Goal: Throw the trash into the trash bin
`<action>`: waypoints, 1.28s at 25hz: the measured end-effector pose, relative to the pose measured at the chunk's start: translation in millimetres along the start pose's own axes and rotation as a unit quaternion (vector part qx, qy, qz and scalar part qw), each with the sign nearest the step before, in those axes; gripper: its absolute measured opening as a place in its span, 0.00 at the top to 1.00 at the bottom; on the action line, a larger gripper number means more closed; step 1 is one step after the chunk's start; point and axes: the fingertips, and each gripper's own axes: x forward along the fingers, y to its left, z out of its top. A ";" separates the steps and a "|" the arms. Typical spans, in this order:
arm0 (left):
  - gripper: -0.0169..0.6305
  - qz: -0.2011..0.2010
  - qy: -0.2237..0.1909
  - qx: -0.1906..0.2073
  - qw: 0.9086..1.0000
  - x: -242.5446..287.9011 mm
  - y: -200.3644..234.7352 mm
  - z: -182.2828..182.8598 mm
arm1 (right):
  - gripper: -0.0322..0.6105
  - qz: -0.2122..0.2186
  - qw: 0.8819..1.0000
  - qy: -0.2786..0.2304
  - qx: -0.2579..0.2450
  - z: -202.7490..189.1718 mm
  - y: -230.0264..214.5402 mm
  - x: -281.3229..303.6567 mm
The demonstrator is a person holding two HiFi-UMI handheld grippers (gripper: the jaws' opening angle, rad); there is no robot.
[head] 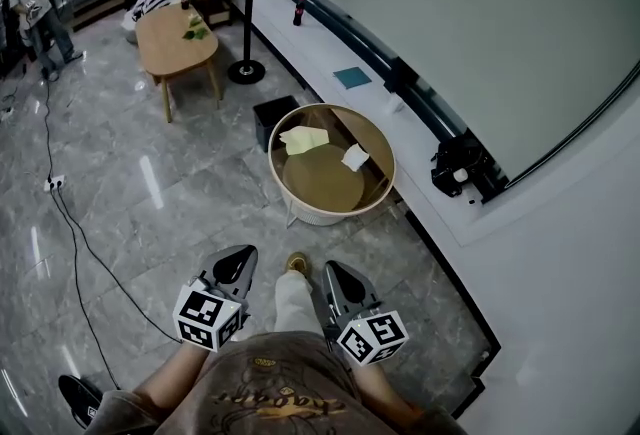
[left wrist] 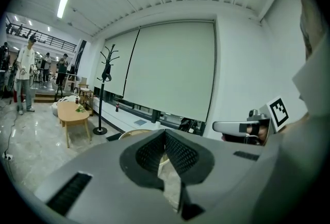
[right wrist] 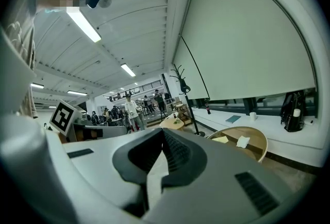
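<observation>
While left tool [head: 241,256] and right tool [head: 334,271] hang clenched and empty, yellow paper wad [head: 303,138] and white paper wad [head: 354,157] lie on the round table [head: 320,187] beside the trash bin [head: 273,119], so it looks like approach phase: next needs reaching in, opening, gripping one.

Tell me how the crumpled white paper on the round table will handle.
The crumpled white paper looks thin and light, so it would probably squash when pinched. Its creases should give grip. Lying loose on the round table, a nudge would likely slide it.
</observation>
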 end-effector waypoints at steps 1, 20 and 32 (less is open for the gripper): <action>0.95 0.000 0.001 -0.002 1.000 7.0 3.2 1.2 | 0.92 0.000 1.000 0.000 0.000 1.5 -5.9 6.0; 0.95 0.018 0.017 -0.025 0.999 172.1 75.6 67.8 | 0.92 0.014 0.999 0.028 0.007 67.4 -130.3 145.6; 0.95 0.051 -0.014 -0.041 0.998 265.9 114.8 108.8 | 0.92 0.056 0.997 0.042 -0.018 110.4 -197.1 226.6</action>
